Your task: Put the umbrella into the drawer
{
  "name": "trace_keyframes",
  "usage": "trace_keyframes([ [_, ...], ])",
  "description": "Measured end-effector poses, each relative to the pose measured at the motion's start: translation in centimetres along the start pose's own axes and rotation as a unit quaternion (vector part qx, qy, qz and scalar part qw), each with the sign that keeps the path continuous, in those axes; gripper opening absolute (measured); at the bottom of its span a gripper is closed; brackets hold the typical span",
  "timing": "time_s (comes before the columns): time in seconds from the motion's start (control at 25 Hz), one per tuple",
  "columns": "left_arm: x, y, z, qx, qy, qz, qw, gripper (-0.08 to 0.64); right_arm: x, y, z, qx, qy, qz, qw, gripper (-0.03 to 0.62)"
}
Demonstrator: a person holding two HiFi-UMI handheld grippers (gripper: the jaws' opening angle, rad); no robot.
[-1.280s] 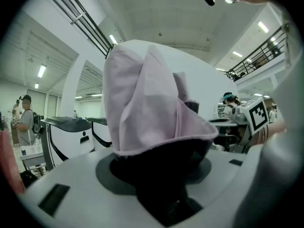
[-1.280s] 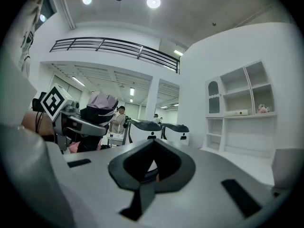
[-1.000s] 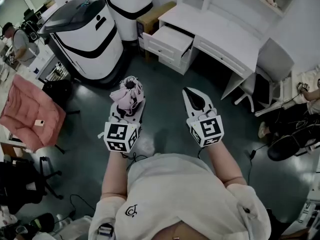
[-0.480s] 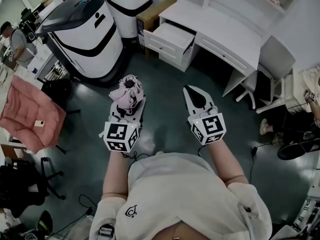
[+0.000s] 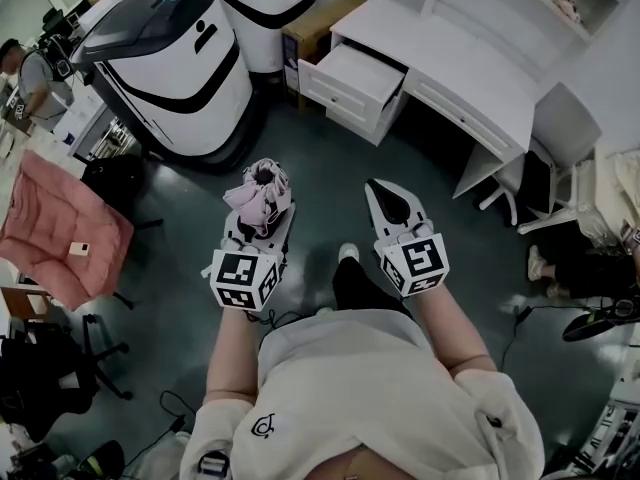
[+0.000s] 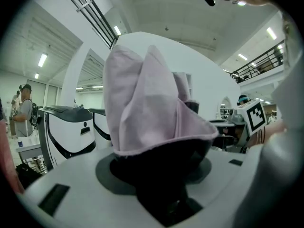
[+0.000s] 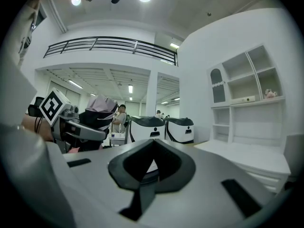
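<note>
A folded pink umbrella (image 5: 258, 196) with a black handle stands upright between the jaws of my left gripper (image 5: 262, 190), which is shut on it. In the left gripper view the pink cloth (image 6: 147, 108) fills the middle and hides the jaw tips. My right gripper (image 5: 376, 190) is held beside it, jaws together and nothing in them; its view shows the umbrella (image 7: 99, 112) off to the left. The open white drawer (image 5: 355, 73) juts from the white desk (image 5: 470, 63) ahead, well beyond both grippers.
Two large white-and-black machines (image 5: 170, 58) stand at the left of the drawer. A white chair (image 5: 560, 138) sits by the desk's right end. A pink padded chair (image 5: 55, 223) is at the far left, with a person (image 5: 30, 78) behind it. Dark floor lies between me and the desk.
Both grippers have shifted forward together with the person, umbrella still gripped. A leg and a shoe have come into view on the floor between the two grippers.
</note>
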State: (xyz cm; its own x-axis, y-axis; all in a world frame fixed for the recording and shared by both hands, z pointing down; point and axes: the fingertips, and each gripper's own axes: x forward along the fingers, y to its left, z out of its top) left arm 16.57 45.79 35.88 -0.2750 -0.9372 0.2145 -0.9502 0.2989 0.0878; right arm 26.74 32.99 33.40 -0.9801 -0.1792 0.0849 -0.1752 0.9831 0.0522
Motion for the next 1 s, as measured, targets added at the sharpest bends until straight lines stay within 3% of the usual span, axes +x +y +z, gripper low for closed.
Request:
trace_keyframes([
  [0.28, 7.4, 3.5, 1.7, 0.003, -0.002, 0.019, 0.9998, 0.224, 7.6, -5.4, -0.4, 0.005, -0.002, 0.017, 1.000, 0.006],
  [0.56, 19.5, 7.2, 5.6, 0.008, -0.007, 0.024, 0.9997, 0.224, 16.8, -14.5, 0.4, 0.007, -0.008, 0.027, 1.000, 0.008],
  [1.0, 35.8, 11.7, 8.9, 0.005, 0.005, 0.006, 1.0000, 0.224, 27.6, -27.5, -0.3, 0.023, 0.007, 0.000, 1.000, 0.008],
])
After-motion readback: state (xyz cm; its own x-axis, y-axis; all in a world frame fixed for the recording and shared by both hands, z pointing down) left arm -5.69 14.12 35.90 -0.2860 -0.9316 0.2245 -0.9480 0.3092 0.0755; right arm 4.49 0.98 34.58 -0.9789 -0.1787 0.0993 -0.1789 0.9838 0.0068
